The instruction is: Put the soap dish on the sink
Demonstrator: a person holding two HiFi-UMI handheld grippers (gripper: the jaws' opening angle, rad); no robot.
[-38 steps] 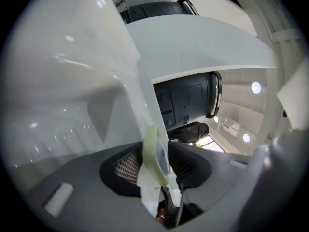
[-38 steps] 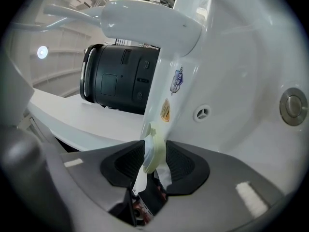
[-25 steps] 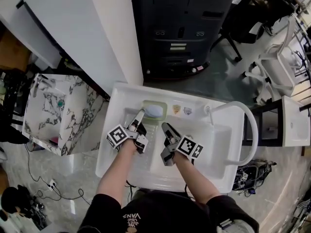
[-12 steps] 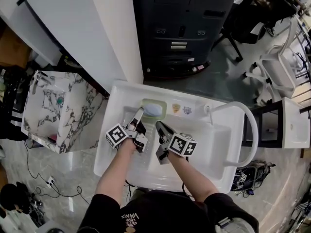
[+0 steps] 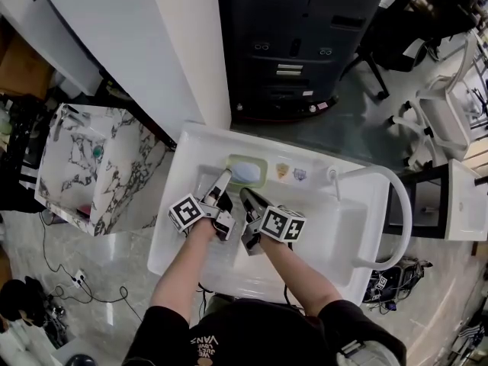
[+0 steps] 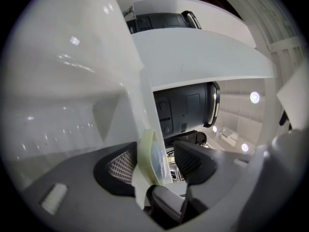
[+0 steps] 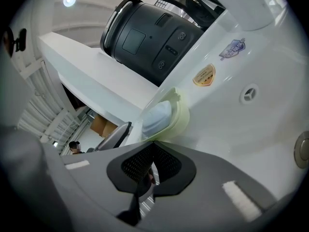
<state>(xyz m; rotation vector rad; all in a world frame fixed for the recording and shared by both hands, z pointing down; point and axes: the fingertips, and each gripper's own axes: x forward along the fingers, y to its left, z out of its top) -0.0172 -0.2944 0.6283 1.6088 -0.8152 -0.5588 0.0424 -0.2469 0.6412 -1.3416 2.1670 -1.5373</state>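
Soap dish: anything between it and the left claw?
Nothing visible. The rim of the soap dish stands between the open jaws of the left claw, on the back ledge of the sink.

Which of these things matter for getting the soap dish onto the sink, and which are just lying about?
In the job: soap dish, blue soap in it, white sink, left tool open around the dish's edge, right tool shut and empty.

Just lying about: stickers on the sink ledge, marbled basin, black machine.
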